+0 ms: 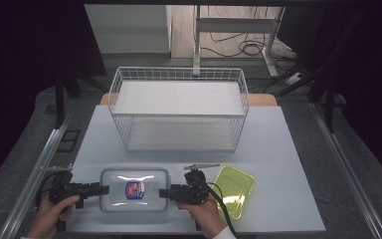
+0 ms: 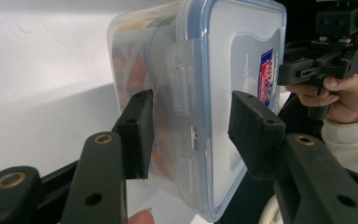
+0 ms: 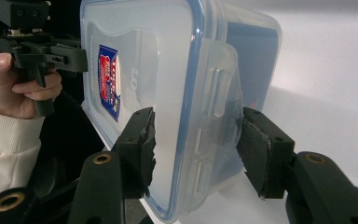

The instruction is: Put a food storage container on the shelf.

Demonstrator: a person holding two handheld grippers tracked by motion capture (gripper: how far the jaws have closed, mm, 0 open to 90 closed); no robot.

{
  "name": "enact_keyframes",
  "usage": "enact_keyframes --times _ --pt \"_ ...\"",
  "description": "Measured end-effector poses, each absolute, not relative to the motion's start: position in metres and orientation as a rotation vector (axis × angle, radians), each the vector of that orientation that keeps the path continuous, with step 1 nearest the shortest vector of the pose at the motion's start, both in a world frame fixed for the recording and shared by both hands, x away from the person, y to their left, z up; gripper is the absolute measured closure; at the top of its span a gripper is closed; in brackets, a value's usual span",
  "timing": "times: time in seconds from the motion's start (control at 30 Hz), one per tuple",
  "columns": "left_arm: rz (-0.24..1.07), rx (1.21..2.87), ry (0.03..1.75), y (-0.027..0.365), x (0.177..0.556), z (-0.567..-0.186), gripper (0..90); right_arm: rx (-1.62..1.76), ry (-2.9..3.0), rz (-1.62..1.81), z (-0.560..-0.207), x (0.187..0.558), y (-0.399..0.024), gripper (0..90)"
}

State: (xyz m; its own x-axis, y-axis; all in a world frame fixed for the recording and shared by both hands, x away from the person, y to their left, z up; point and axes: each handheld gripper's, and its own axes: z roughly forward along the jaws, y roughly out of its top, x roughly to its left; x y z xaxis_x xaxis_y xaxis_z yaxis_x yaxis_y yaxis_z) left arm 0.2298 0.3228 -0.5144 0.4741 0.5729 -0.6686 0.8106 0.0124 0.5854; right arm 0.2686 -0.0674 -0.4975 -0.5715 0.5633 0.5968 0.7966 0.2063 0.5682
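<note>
Bracketing the clear plastic food box [image 1: 135, 189] from both short ends is the step I judge to be in hand: it lies flat on the white table [image 1: 278, 149] at my near edge, lid up, just left of the yellow-green tray [image 1: 235, 191] and well short of the white wire basket [image 1: 179, 107]. My left gripper [image 2: 191, 135] has its jaws apart on either side of the box's end, one pad beneath the base and the other above the lid; the lower pad looks very close to the wall, yet I see a gap at the upper one, so I read it as not yet clamped. My right gripper [image 3: 196, 149] stands the same way at the opposite end, jaws spread over the side latch with light showing on both sides. Next I reckon both pairs must close evenly on the rim, then lift level together, since a lopsided squeeze could tip the box or pop a latch. The box itself is translucent with rounded corners, a blue seal running round the lid, snap latches on the sides, a red-and-blue sticker on top, and something orange and mixed dimly visible inside.
</note>
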Motion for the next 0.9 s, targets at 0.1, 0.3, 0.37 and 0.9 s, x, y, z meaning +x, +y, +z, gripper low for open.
enact_keyframes --times 0.1,0.3,0.37,0.9 --pt "-0.276 1.672 1.202 0.323 0.229 -0.514 51.8 -1.285 -2.229 -1.303 -0.497 0.268 -0.068 48.5" --pt "-0.267 1.675 1.190 0.323 0.228 -0.512 52.2 -1.286 -2.230 -1.325 -0.495 0.267 -0.068 49.4" --pt "-0.265 1.675 1.186 0.322 0.228 -0.512 52.3 -1.286 -2.232 -1.328 -0.495 0.266 -0.068 49.4" --pt "-0.184 1.709 1.109 0.295 0.226 -0.473 52.3 -1.264 -2.247 -1.423 -0.466 0.258 -0.093 49.4"
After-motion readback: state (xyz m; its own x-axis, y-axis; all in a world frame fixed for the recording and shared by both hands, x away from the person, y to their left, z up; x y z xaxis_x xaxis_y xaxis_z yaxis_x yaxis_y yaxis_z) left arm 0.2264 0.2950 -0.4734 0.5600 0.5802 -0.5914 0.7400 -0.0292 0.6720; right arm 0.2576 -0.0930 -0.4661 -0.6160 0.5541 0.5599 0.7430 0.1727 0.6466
